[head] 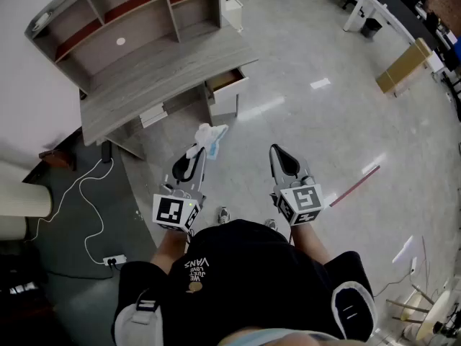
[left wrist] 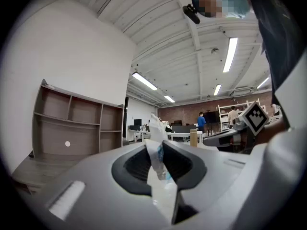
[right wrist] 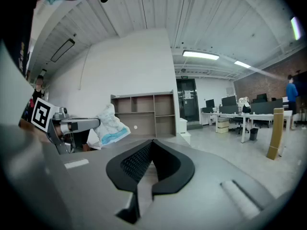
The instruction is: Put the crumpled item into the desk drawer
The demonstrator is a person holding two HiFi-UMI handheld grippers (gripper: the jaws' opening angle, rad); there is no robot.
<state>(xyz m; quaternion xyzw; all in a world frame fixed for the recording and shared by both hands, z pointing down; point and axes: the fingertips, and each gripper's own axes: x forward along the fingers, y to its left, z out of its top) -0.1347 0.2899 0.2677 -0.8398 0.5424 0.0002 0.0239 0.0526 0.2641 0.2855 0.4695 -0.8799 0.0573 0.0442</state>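
Gripped the crumpled item [left wrist: 154,128] between the pads of the left gripper [left wrist: 160,150], jaws pinched tight on it, with the white-and-blue wad poking out past the tips. Pressed the jaws of the right gripper [right wrist: 151,145] fully together, with nothing between them. Held both grippers out in front of the body, side by side and apart, roughly level, pointing roughly toward the desk [head: 144,92]. Stood well back from the desk drawer [head: 227,80], which was pulled open at the desk's right end, with bare floor [head: 317,128] between. Faced a shelf unit [head: 130,13] atop the desk. Saw, off to the left, a white cable [head: 83,193] running to a power strip [head: 114,260]. Saw, to the right, a red stick [head: 354,184] lying on the floor.
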